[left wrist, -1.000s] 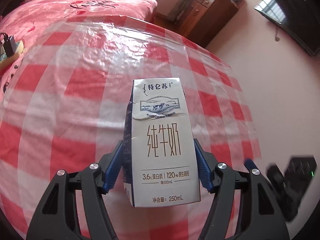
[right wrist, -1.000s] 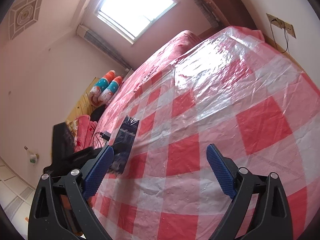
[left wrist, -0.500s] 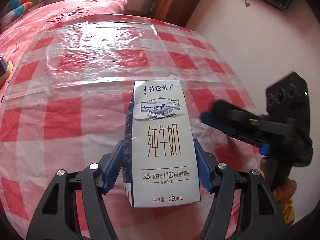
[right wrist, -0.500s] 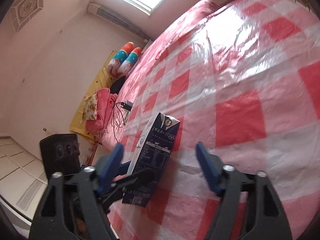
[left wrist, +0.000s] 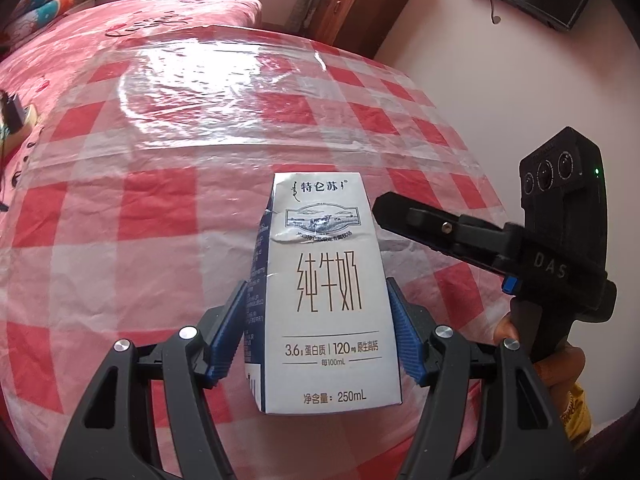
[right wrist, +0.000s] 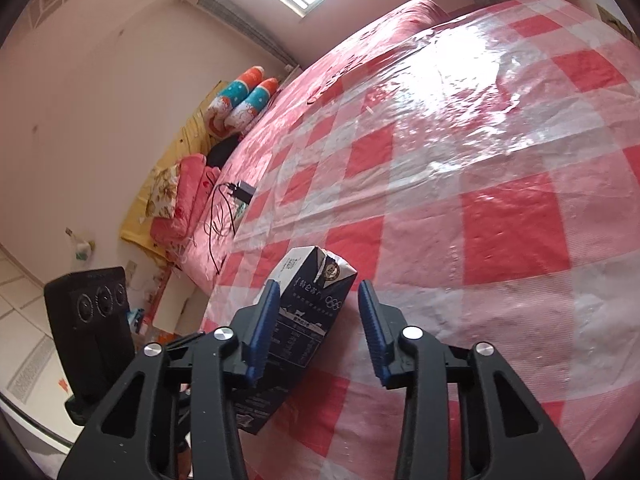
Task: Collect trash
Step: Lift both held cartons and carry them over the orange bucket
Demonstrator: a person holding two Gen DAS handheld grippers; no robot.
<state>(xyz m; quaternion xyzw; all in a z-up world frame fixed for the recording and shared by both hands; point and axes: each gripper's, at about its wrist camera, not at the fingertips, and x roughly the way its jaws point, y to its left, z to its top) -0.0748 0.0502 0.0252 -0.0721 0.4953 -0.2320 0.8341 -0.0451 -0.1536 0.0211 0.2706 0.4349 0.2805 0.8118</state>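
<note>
The right claw (right wrist: 320, 328) is closing, its 2 blue pads on either side of the dark face of a milk carton (right wrist: 306, 316); the right pad stands clear of it. The carton tilts above a red-and-white checked plastic sheet (right wrist: 500, 208) on the bed (right wrist: 360, 40). A charger (right wrist: 244, 191) lies at the sheet's far-left edge.

"纯牛奶", "250mL" on milk carton (left wrist: 328, 296); "DAS" on right gripper (left wrist: 550, 270)
</note>
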